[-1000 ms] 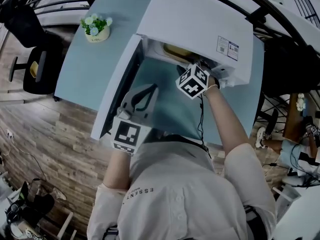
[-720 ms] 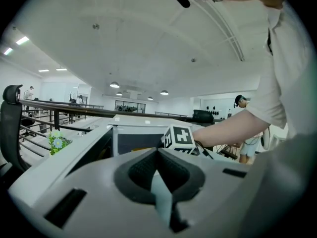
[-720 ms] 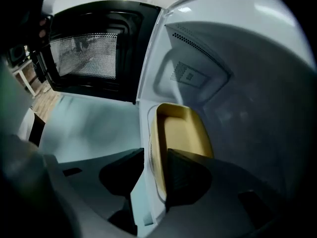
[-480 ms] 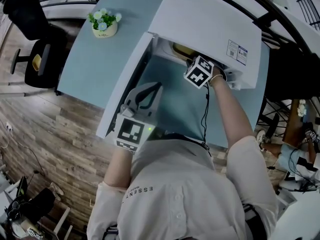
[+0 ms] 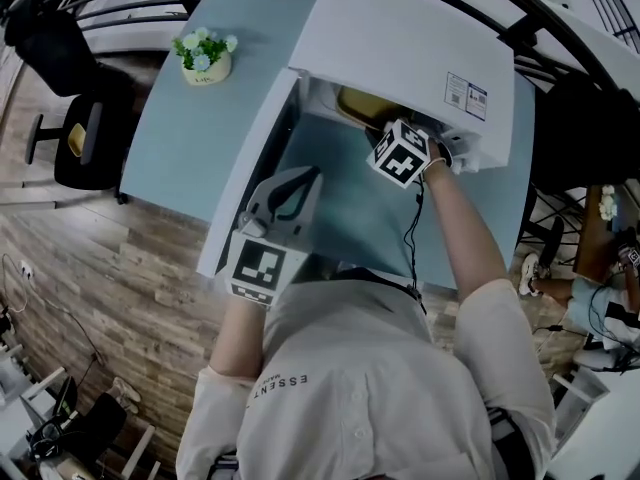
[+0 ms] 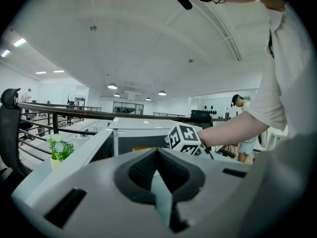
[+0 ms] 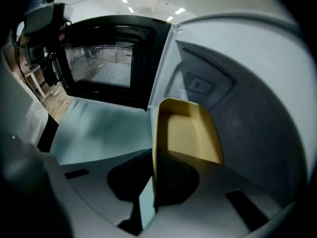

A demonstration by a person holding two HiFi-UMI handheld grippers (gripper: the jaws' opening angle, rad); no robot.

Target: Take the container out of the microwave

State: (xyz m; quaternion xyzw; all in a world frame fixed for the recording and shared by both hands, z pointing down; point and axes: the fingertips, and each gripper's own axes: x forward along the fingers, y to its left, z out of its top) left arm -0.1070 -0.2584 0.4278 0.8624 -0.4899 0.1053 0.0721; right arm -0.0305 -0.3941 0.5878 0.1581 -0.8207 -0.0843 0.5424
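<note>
From above, the white boxy microwave point(image 5: 400, 58) sits on the pale blue-grey counter point(image 5: 190, 138) with its door point(image 5: 250, 168) swung wide. A strip of the yellow rectangular plastic container point(image 5: 362, 106) shows inside the cavity mouth. The right gripper point(image 5: 392, 140) reaches in over it. The left gripper point(image 5: 300, 180) hangs back near the door, well apart from the container.

In the left gripper view, the left gripper point(image 6: 158, 155) has its jaws closed together on nothing and points almost level at the microwave point(image 6: 143, 128).

The right gripper view tells the story. The right gripper point(image 7: 153, 167) has just been closing its jaws, and one thin side wall of the container point(image 7: 190, 133) is now pinched between them. I'd say the grasp is made and the lift-out can begin.

The container is still inside the cavity, open side up. Its long axis seems to run away from the jaws, deeper in. Held by one wall, it may tip as it comes out.
</note>
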